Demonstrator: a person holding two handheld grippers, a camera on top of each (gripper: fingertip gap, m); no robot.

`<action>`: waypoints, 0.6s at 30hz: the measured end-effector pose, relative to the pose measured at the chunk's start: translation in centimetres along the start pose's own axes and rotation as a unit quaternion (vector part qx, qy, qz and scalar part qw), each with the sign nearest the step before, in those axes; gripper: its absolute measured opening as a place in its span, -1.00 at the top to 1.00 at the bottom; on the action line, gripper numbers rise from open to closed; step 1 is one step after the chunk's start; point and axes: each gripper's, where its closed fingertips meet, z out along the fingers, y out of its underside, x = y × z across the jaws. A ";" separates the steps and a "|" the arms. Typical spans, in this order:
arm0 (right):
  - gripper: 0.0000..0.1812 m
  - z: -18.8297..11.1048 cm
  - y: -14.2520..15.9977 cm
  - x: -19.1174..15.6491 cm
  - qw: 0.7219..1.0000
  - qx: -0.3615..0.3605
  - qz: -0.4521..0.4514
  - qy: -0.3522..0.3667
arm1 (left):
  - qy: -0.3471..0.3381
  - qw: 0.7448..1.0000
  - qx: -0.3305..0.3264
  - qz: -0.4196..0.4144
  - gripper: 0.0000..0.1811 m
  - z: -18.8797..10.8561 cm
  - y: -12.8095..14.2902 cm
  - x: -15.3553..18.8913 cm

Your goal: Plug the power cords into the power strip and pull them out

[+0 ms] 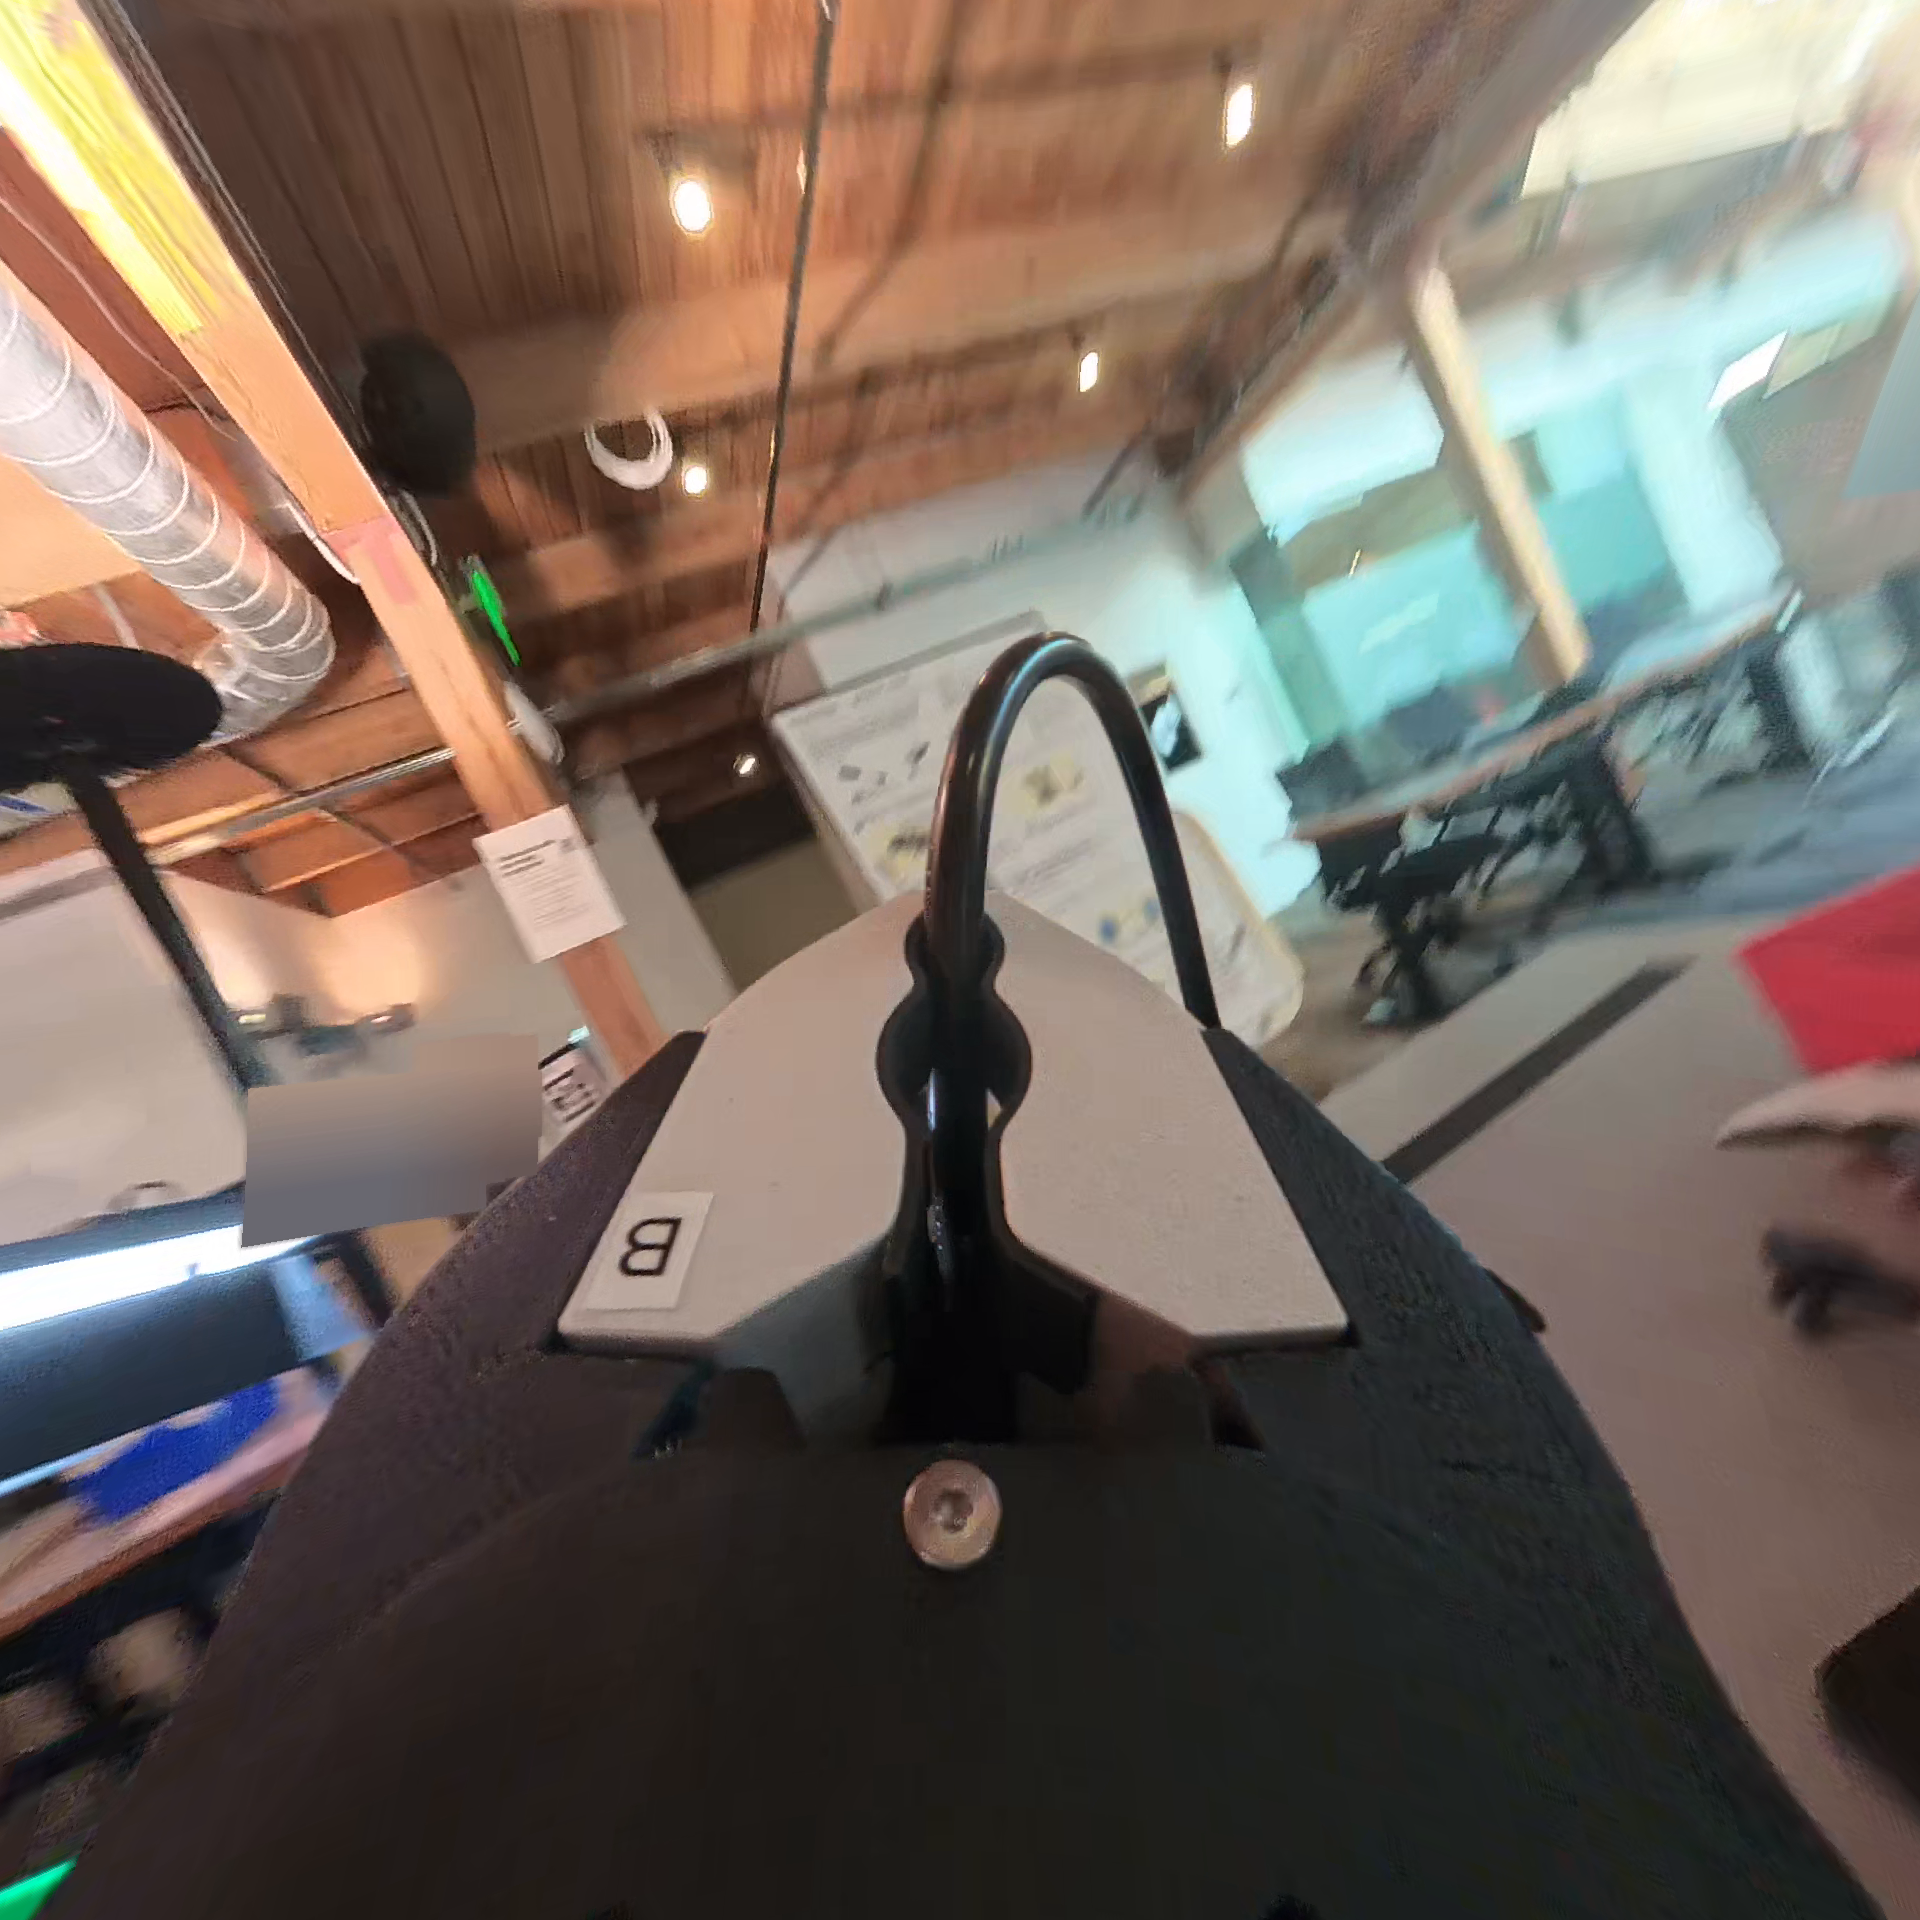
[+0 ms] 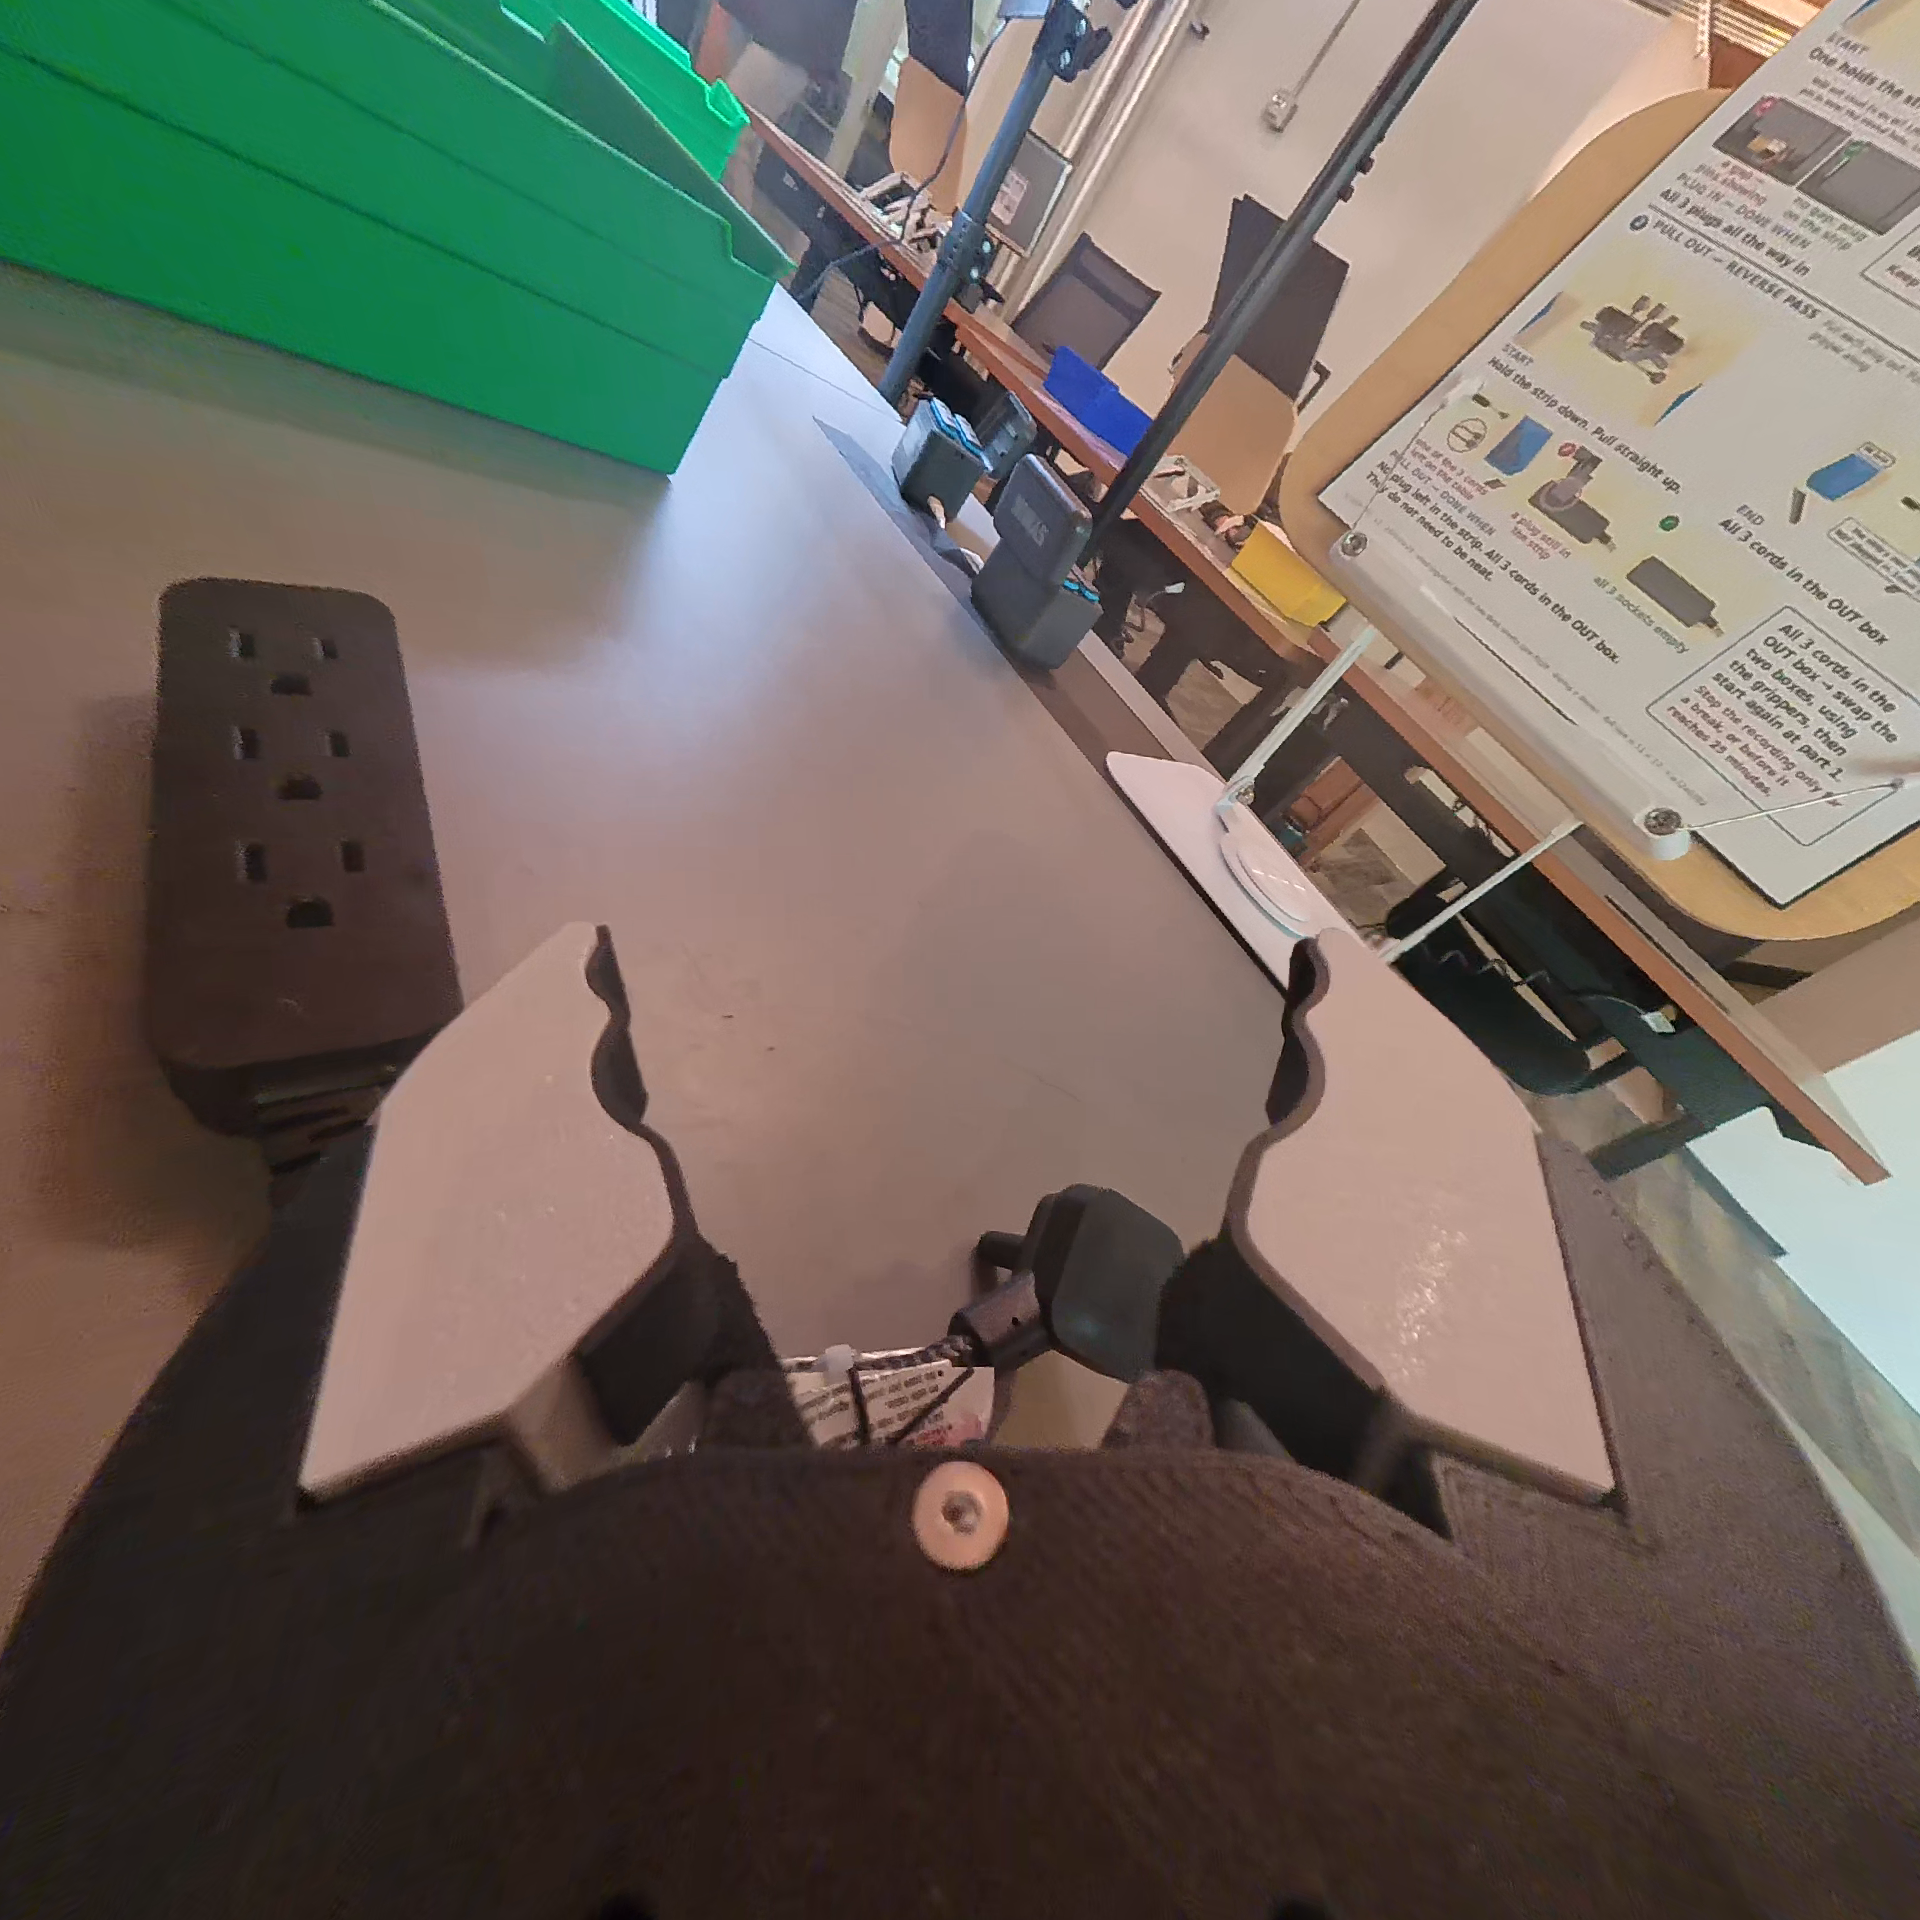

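Writing: left gripper (image 1: 951, 997) carries a small white sticker (image 1: 646, 1250) with one black letter on its left finger plate. A white paper notice (image 1: 551, 883) is taped to a wooden post, print too blurred to make out. In the right wrist view a white instruction board (image 2: 1662, 447) with printed text and small pictures stands on a wire stand at the right. Two dark grey boxes (image 2: 997, 520) near the table's far edge; the nearer bears pale lettering on its face. A printed tag (image 2: 894, 1403) hangs on the cord low between the right fingers.

Left gripper: fingers pressed together, clamped on a black cord (image 1: 1049, 707). The cord loops up out of the tips and drops behind the right finger. The view points up toward a wood ceiling; background blurred.

Right gripper (image 2: 951, 997): fingers wide apart, gripping nothing. A black plug (image 2: 1101, 1288) lies on the grey table (image 2: 831, 779) low between the fingers, just beside the right finger's inner pad; contact cannot be told.

Power strip (image 2: 291, 821): black, flat on the table left of the right gripper, all three sockets empty, near end partly behind the left finger. Green bins (image 2: 364, 239) stand beyond it.
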 end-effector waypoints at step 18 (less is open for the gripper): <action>0.15 -4.5 -9.9 -5.0 0.931 0.260 0.163 -0.198 | 0.210 0.841 0.260 -0.426 0.96 4.2 1.2 18.6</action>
